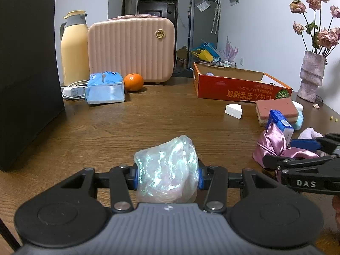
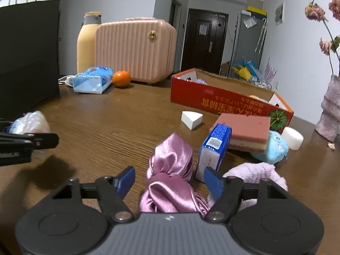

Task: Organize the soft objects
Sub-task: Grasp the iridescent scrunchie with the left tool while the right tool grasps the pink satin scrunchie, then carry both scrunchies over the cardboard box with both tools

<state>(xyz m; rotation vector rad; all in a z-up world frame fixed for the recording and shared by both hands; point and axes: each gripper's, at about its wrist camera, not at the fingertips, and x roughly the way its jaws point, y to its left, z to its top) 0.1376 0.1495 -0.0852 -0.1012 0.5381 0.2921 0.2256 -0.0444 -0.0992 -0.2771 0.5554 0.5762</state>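
Lying between the right gripper's [image 2: 169, 179] parted jaws — pink satin cloth [image 2: 170, 176], untouched by them.

At the far side of the wooden table [image 1: 106, 131] a ribbed pink vanity case [image 1: 131, 51] stands upright, with a cream thermos jug [image 1: 73, 51] just to its left and an orange [image 1: 133, 82] close in front of it. A blue tissue pack [image 1: 104, 88] lies beside the orange, next to a white charger with its cable [image 1: 73, 91], and a tall black paper bag [image 1: 27, 74] stands at the table's left edge. Over on the right, a mauve vase [image 1: 311, 76] holds dried pink roses [image 1: 318, 17], and beyond the table are a dark door [image 2: 205, 42] and a grey fridge [image 1: 203, 27].
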